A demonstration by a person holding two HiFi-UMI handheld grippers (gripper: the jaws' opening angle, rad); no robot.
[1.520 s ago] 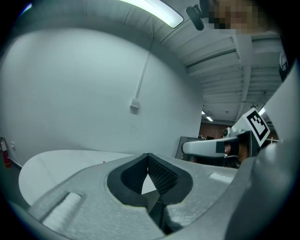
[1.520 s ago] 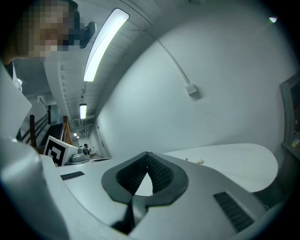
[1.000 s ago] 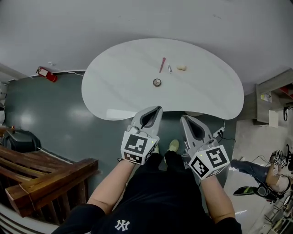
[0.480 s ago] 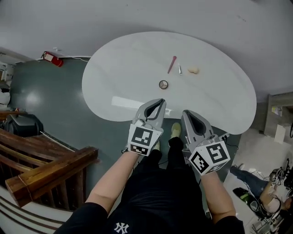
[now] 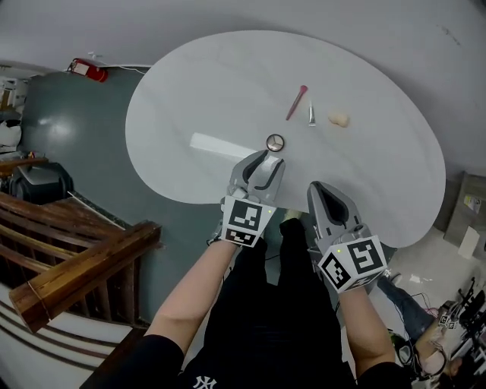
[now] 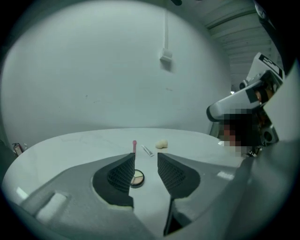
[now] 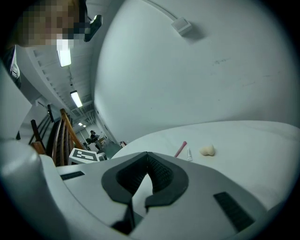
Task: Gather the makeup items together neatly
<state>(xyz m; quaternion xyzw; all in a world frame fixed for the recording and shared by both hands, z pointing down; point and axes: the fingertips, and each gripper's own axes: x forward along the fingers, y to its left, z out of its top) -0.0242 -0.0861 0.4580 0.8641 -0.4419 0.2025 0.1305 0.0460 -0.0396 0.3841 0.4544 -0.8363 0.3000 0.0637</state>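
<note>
Its jaws just opened on nothing, the left gripper (image 5: pixel 267 160), just short of the round compact (image 5: pixel 275 142), may shove it rather than straddle it, while the right gripper (image 5: pixel 322 191) is clenched empty.

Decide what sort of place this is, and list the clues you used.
Probably a workshop or studio hall rather than a home: a white table stands on a bare green floor, a red fire extinguisher sits by the wall, and a rough wooden railing runs alongside.

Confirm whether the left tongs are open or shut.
Open: the left tongs have just been opening and stand apart, gripping nothing; the round compact lies on the table just ahead of them.
</note>
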